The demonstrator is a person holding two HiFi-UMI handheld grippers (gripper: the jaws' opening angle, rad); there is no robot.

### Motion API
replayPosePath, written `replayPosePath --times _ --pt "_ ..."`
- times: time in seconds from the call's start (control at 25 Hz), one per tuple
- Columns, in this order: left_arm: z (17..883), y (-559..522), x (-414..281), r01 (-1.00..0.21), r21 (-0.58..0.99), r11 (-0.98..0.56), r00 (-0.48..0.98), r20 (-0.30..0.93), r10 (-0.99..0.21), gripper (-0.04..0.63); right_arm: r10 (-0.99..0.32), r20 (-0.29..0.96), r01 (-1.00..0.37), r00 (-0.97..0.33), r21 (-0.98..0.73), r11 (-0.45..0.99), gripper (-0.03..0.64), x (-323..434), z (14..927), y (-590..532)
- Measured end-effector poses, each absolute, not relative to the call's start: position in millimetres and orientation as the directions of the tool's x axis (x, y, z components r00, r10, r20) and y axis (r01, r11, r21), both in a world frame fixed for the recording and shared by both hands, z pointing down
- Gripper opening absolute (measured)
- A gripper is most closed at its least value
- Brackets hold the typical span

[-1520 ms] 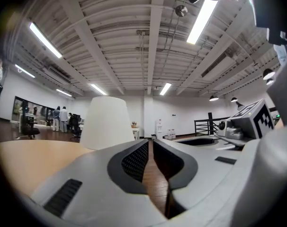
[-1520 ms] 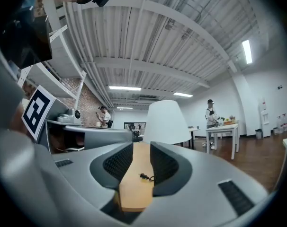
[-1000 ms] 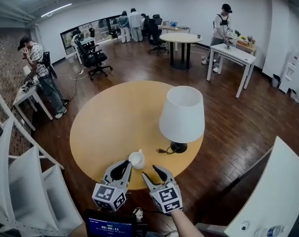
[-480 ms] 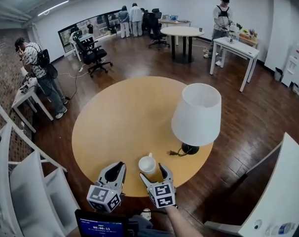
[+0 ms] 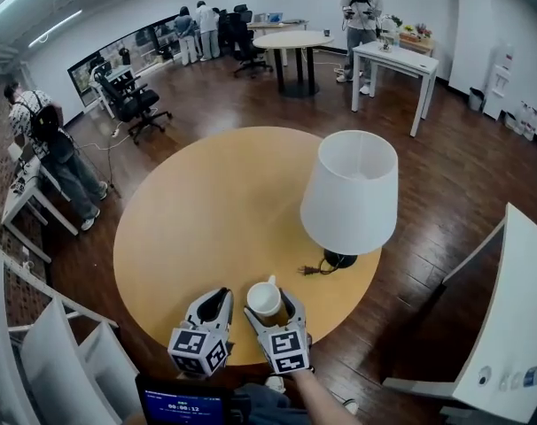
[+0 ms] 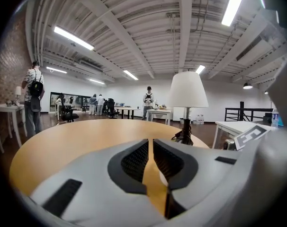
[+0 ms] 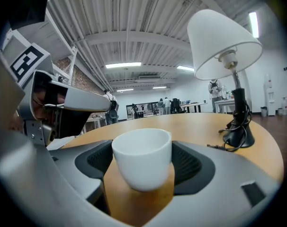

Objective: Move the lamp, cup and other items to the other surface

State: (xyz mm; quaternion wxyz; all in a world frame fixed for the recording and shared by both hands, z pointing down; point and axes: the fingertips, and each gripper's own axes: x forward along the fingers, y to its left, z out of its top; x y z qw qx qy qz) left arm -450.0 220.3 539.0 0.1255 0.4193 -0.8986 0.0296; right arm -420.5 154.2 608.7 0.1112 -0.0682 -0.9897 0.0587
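A white cup stands near the front edge of the round wooden table. My right gripper is open around it. Its jaws have just been opening, and the cup sits on the table between the two pads, close to both. My left gripper hovers just left of the cup, shut with nothing in it; the left gripper view shows only a thin slit at the left gripper. The lamp, with a white shade and a black base, stands at the table's right.
The lamp's cord and plug lie beside its base. A white surface is at the lower right, white shelving at the lower left. A white table, a round table, chairs and several people are farther back.
My right gripper has spread its jaws and moved forward around the cup, which stood ahead of both grippers before. The left gripper has come forward and lower beside it.
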Motion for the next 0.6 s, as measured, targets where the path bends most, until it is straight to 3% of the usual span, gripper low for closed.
replayPosePath --times 0.6 --pt "545.4 200.1 -468.8 -0.819 0.076 0.569 -0.536 0.256 -0.805 0.043 0.116 0.189 0.105 -0.975 -0.07 0.992 0.383 -431.3 606.8 152.8"
